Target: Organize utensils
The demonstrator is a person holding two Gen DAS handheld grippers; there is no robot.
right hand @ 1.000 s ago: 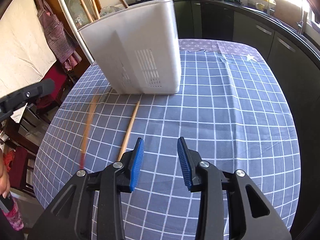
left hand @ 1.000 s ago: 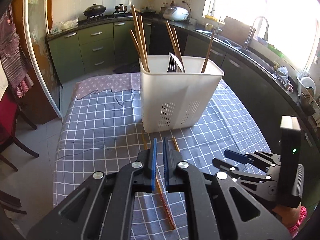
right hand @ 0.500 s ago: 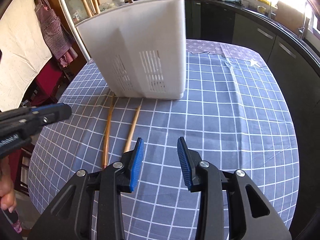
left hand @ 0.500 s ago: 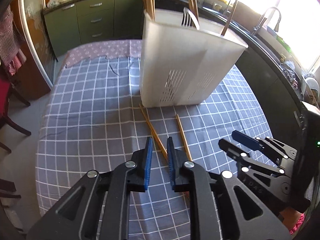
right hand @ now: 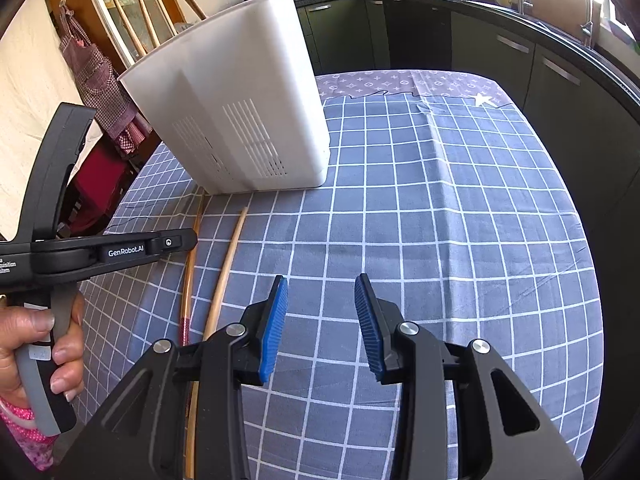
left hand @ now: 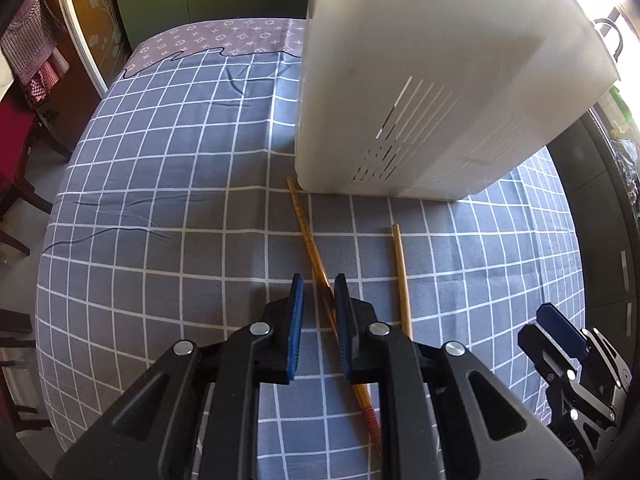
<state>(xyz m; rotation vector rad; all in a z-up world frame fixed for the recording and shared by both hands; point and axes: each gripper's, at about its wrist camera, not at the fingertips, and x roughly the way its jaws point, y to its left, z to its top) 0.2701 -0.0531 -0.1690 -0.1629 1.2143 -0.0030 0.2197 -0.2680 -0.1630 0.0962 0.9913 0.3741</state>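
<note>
A white slotted utensil holder (left hand: 420, 92) stands on the checked tablecloth, also in the right wrist view (right hand: 236, 120), with chopsticks sticking out of its top. Two chopsticks lie in front of it: a darker one with a red end (left hand: 308, 236) and a paler one (left hand: 401, 272); both show in the right wrist view, darker (right hand: 189, 276) and paler (right hand: 226, 268). My left gripper (left hand: 319, 292) is open a little, its fingers either side of the darker chopstick, low over the cloth. My right gripper (right hand: 320, 292) is open and empty, right of the chopsticks.
The table (right hand: 440, 200) has a grey-blue checked cloth. Dark kitchen cabinets (right hand: 560, 80) run behind and right. A red chair (left hand: 16, 128) and a hanging apron (right hand: 96, 72) are left. A hand holds the left gripper's handle (right hand: 48, 340).
My left gripper has dropped low and forward toward the holder, opened slightly, and now straddles the darker chopstick. The right gripper has stayed open, barely moving.
</note>
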